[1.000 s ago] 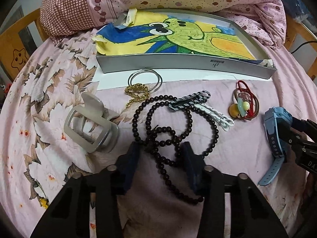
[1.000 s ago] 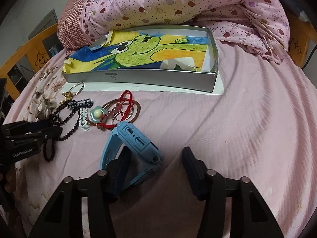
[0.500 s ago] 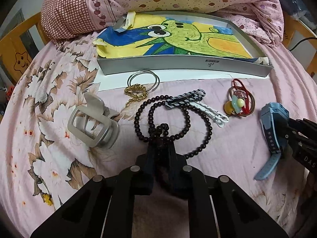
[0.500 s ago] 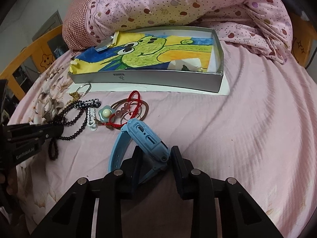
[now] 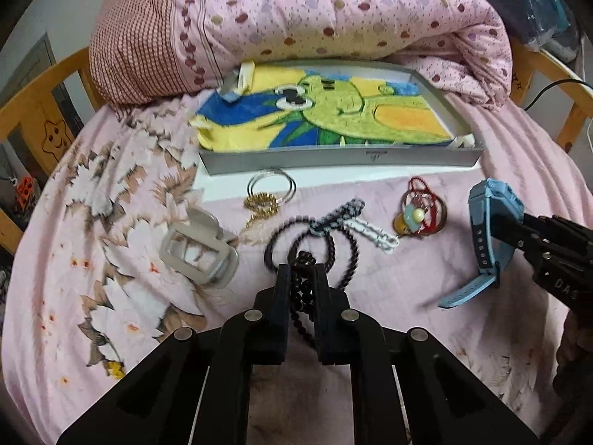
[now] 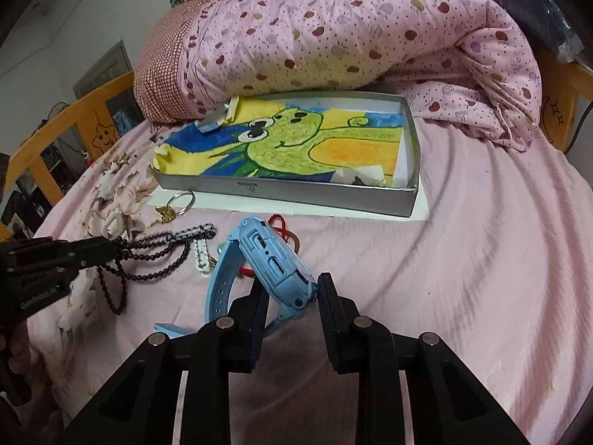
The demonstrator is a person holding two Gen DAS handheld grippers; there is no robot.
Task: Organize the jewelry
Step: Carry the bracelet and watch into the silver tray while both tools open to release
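A string of dark wooden beads (image 5: 348, 248) lies looped on the pink bedsheet, and my left gripper (image 5: 299, 270) is shut on its near strands, which are raised. In the right wrist view the left gripper (image 6: 111, 248) comes in from the left with the beads (image 6: 155, 256) trailing from it. My right gripper (image 6: 292, 282) is shut on the case of a light blue watch (image 6: 267, 252), held tilted with its strap hanging to the sheet. From the left wrist view the watch (image 5: 485, 215) and right gripper (image 5: 519, 222) are at the right. A grey shallow box (image 5: 333, 155) lined with a frog drawing stands behind.
On the sheet lie silver bangles (image 5: 272, 185), a gold chain (image 5: 261, 204), a pale claw clip (image 5: 196, 252), a black-and-white braid (image 5: 341, 215), a white chain (image 5: 370, 231) and a red cord bracelet (image 5: 422, 211). A rolled quilt (image 6: 352, 37) and wooden rails (image 5: 37, 96) border the bed.
Both grippers went from open to shut, the left on the beads and the right on the watch. Both then rose, lifting the bead strands and the watch case off the sheet.
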